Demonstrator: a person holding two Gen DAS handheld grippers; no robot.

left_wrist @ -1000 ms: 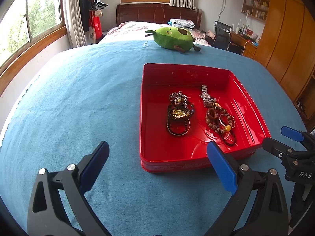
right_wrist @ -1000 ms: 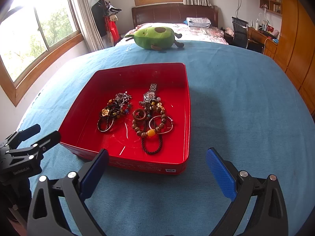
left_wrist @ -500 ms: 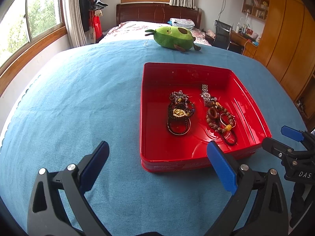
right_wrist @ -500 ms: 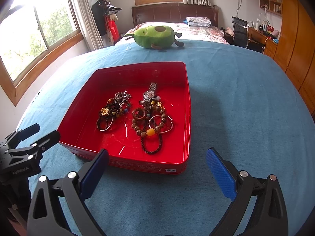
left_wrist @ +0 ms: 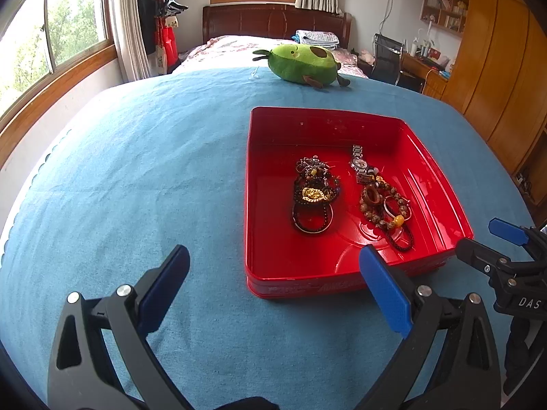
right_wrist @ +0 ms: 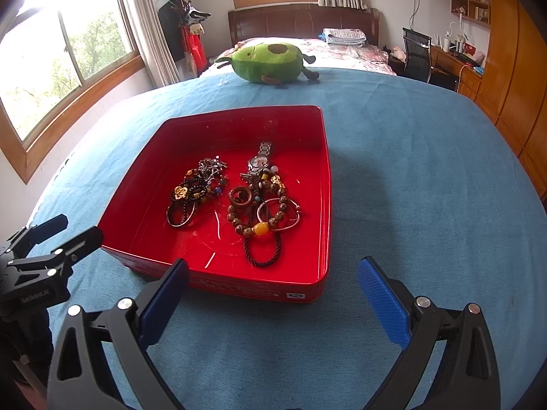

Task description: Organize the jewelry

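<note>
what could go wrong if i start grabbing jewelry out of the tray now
The bracelets lie overlapped in a heap with the watch, so pinching one may drag its neighbours along. The dark bead pile looks just as tangled. The tray sits loose on the soft blue cover, so a snagged pull could slide or tip it.
</note>
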